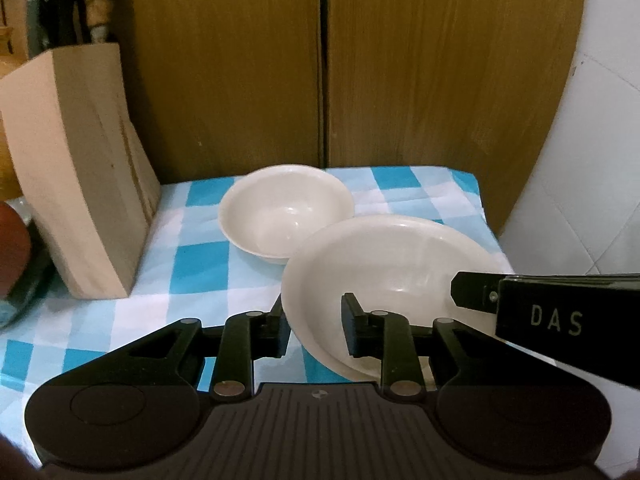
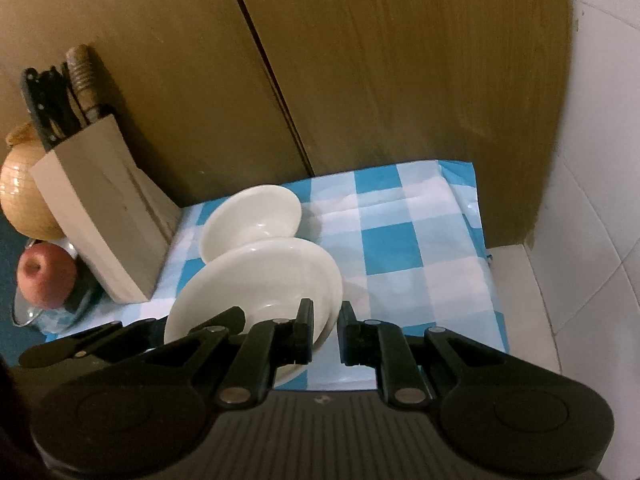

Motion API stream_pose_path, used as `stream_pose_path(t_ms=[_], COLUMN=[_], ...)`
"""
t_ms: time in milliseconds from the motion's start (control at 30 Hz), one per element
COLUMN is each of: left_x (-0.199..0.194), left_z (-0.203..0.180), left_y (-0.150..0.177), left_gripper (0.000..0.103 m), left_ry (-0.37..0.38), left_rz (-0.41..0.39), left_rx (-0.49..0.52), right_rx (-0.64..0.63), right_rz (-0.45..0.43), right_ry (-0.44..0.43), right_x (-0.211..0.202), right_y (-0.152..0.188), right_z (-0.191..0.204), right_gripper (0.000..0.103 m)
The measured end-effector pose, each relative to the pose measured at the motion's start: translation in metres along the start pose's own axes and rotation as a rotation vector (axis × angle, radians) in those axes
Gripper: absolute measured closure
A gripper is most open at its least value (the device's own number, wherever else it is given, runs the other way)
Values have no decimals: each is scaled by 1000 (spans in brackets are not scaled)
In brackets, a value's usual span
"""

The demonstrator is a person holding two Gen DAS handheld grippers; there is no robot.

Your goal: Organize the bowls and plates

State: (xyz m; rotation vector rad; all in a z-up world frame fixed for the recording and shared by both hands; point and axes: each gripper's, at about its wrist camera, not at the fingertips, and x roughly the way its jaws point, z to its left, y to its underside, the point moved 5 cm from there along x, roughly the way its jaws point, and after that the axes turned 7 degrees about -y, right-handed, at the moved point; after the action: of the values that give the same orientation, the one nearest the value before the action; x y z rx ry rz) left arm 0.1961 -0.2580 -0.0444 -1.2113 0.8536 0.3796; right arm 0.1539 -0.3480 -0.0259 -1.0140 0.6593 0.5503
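Observation:
A wide white plate (image 1: 392,264) (image 2: 260,272) hangs a little above the blue-and-white checked cloth (image 1: 200,264), with a second rim showing just under it. My left gripper (image 1: 316,328) straddles its left rim, one pad under the edge and one inside, gripping it. My right gripper (image 2: 326,332) is shut on the opposite rim; in the left wrist view it (image 1: 472,296) reaches in from the right. A white bowl (image 1: 286,208) (image 2: 252,216) sits upright on the cloth just behind the plate.
A wooden knife block (image 1: 76,184) (image 2: 100,216) stands left of the bowl. A red apple (image 2: 46,276) and a glass lid (image 2: 24,312) lie beyond it. Brown cabinet doors (image 1: 320,60) close the back, and a white tiled wall (image 1: 600,160) bounds the right.

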Motion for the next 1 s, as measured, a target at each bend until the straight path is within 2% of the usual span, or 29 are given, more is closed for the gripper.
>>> stream_pose_path(t_ms=[567, 1000], left_x=[-52, -72], left_z=[16, 33], left_y=[10, 44], left_gripper=[66, 64], left_ry=[19, 62], left_rz=[-73, -58], left_rx=[9, 11], right_rx=[-24, -46], right_rz=[-44, -12], right_ry=[-25, -11], right_x=[-44, -61], right_y=[17, 55], right_z=[23, 36], right_gripper=[92, 92])
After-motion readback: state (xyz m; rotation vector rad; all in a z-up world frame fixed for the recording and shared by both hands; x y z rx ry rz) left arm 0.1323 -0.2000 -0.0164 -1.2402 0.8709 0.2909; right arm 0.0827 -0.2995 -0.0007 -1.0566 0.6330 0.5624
